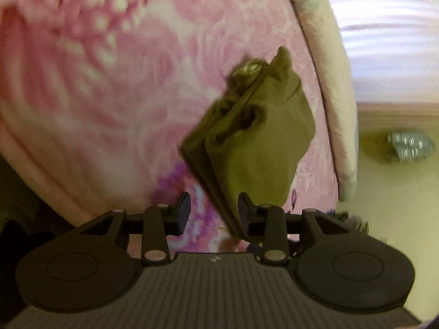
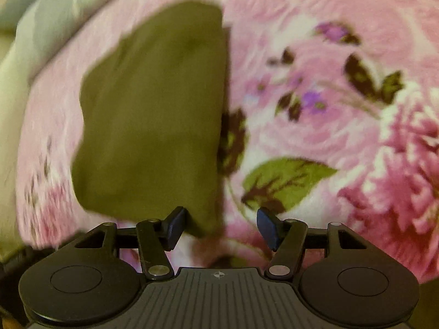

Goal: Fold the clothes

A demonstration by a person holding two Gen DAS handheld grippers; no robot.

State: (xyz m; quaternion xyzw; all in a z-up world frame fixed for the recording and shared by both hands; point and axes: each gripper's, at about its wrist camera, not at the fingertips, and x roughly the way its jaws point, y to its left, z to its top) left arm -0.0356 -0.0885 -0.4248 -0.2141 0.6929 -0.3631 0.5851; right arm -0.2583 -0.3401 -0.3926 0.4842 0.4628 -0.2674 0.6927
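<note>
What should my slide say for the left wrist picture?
Open left hand-held gripper near a folded olive garment on a pink floral blanket.

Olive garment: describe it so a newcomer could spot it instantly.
Start from the pink floral blanket covering the bed. On it lies the olive garment, folded into a compact bundle near the blanket's pale edge. It is the only plain, dark olive thing against the printed pink flowers.

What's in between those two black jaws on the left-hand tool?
In the left wrist view, the near edge of the folded olive-green garment hangs in the gap of the left gripper, beside one jaw; the pink floral blanket shows behind it.
</note>
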